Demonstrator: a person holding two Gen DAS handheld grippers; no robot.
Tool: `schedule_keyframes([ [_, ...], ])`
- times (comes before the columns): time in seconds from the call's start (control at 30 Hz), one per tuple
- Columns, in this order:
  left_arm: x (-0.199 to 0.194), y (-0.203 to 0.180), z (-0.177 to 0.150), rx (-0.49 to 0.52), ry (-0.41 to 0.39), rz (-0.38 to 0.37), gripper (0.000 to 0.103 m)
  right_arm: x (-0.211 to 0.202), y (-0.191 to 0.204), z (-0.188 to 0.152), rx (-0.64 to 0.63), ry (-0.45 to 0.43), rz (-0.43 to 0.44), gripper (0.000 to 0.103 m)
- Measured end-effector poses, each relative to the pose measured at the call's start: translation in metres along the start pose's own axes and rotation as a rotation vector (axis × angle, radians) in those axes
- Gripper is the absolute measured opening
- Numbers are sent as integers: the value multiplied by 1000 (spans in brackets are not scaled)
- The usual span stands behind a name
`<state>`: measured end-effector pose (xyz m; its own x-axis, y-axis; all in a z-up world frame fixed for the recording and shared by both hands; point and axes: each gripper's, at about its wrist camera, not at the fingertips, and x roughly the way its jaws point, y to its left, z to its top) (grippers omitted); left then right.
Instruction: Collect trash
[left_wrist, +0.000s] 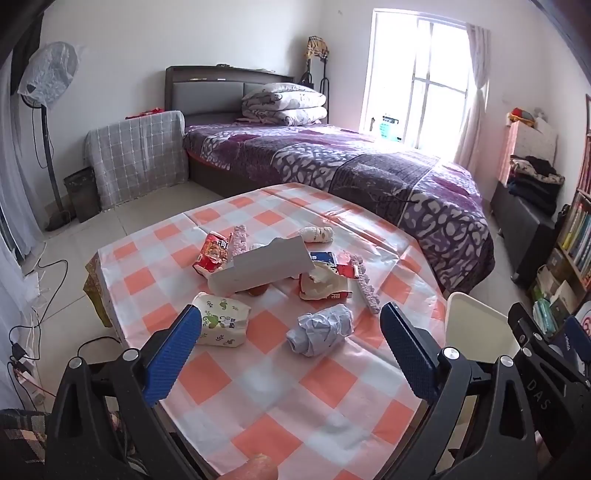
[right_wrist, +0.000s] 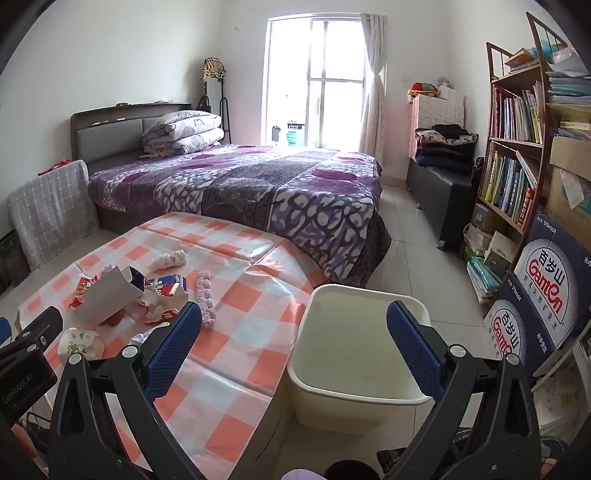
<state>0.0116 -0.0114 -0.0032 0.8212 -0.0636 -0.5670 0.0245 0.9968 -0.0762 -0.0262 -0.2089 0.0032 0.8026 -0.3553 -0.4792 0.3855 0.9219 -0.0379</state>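
Orange-and-white checked plastic sheeting covers the counter, creased and glossy, and the trash lies in a loose heap near its middle. A bent sheet of grey cardboard leans over the pile and hides part of what sits beneath it; only a small brown rounded thing peeps out under its lower edge, too covered to identify. Around it lie a red printed snack wrapper, a torn cream-and-red packet, a blue-and-white carton half hidden behind it, a knobbly lilac foam strip, a crumpled white tissue roll, a soft tissue pack with green leaf print and a ball of crumpled pale blue-grey paper.

Left hand-held gripper hovers above the near side of the counter, its blue textured fingers spread wide apart and holding nothing; the paper ball lies between them and just ahead, the tissue pack beside the left-hand finger.

Right hand-held gripper is likewise spread and empty, over the rim of a cream plastic bin that stands against the counter's right edge. The bin's near wall is cut off by the gripper frame. The trash pile lies well to its left. A patterned purple bed stands behind the counter.
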Motion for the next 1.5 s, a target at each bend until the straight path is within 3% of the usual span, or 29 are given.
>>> schedule_keyframes([
  [1.5,10,4,-4,15,34,8,94,6,3,-7,2,33,14,96],
])
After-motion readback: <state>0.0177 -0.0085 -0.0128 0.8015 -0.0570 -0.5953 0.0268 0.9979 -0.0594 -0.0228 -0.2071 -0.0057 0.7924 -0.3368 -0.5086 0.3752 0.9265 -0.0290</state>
